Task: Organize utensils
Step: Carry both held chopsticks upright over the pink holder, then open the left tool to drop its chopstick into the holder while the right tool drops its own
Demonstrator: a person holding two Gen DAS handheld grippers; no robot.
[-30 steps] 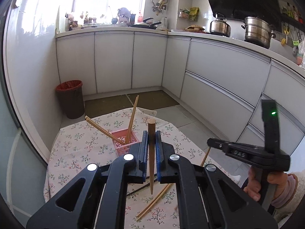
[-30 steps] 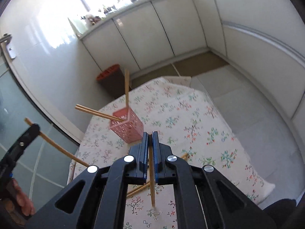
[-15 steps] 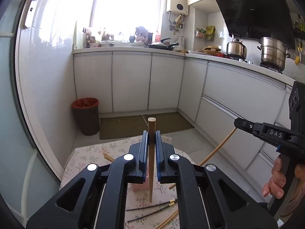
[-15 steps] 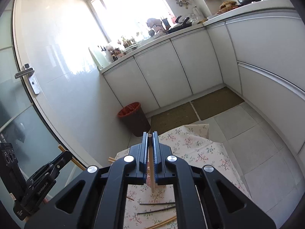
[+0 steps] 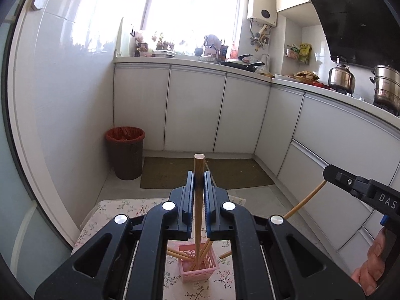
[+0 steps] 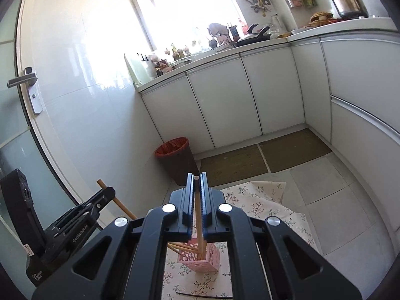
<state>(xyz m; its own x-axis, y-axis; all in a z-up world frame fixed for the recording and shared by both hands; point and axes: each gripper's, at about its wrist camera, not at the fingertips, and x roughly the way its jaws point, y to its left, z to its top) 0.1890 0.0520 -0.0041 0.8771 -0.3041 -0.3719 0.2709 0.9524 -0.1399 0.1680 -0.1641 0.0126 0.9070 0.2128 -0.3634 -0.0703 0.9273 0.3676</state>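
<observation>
- Left gripper (image 5: pixel 199 175): fingers pressed together, pinching a thick wooden chopstick (image 5: pixel 198 200) held near upright, blunt end sticking out above the fingertips.
- Right gripper (image 6: pixel 196 178): fingers also clamped, pinching a thinner chopstick (image 6: pixel 198 212), likewise near upright.
- Change over the last second: both grippers have lifted and pulled back. Earlier they sat low over the bench with loose chopsticks under them; now each camera looks across at the cabinets and the holder shows low in frame.
- Pink holder (image 5: pixel 197 265) stands on the flowered cloth of the bench (image 5: pixel 110 207), already with a few chopsticks leaning in it. In both wrist views the lower end of the held stick lines up with its opening; whether either tip is inside cannot be told.
- One dark stick (image 6: pixel 200 295) lies on the cloth in front of the holder.
- Read: both picks done, carry phase. Next step looks like lowering the tips into the holder and letting go, one at a time to avoid the sticks clashing.
</observation>
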